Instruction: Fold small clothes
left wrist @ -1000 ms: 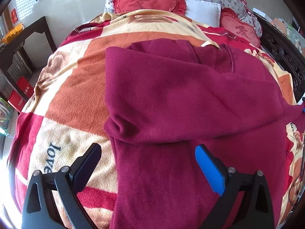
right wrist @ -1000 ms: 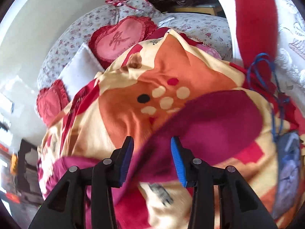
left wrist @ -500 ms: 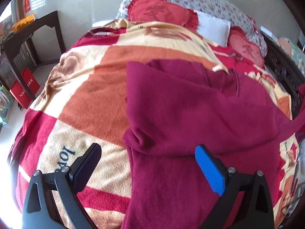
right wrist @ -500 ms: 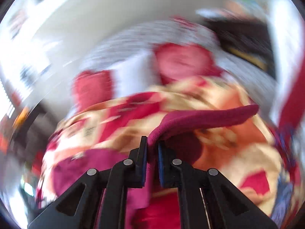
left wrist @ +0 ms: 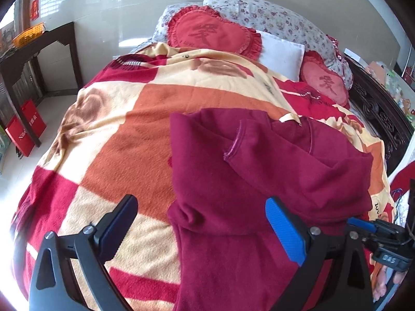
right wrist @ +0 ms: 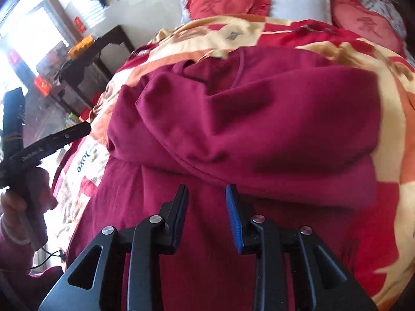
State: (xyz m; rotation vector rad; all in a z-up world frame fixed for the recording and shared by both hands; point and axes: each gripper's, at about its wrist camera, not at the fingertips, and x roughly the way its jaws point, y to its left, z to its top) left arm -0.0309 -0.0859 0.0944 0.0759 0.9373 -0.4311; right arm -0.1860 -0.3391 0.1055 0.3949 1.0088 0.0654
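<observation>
A maroon fleece top (left wrist: pixel 259 171) lies on the patterned blanket (left wrist: pixel 124 140) of a bed, both sleeves folded across its chest. It fills the middle of the right wrist view (right wrist: pixel 259 129). My left gripper (left wrist: pixel 199 223) is wide open and empty, hovering over the top's lower left edge. My right gripper (right wrist: pixel 206 202) is open and empty, just above the top's lower body, below the folded sleeve. The left gripper also shows at the left edge of the right wrist view (right wrist: pixel 39 150), held in a hand.
Heart-shaped red cushions (left wrist: pixel 212 33) and a white pillow (left wrist: pixel 282 54) lie at the head of the bed. A dark side table (left wrist: pixel 33 51) with an orange basket (left wrist: pixel 28 32) stands left. A dark carved bed frame (left wrist: pixel 381 114) runs along the right.
My right gripper carried the right sleeve across the top, let it go and opened. The sleeve now lies folded over the chest. My left gripper has drawn back and stayed open.
</observation>
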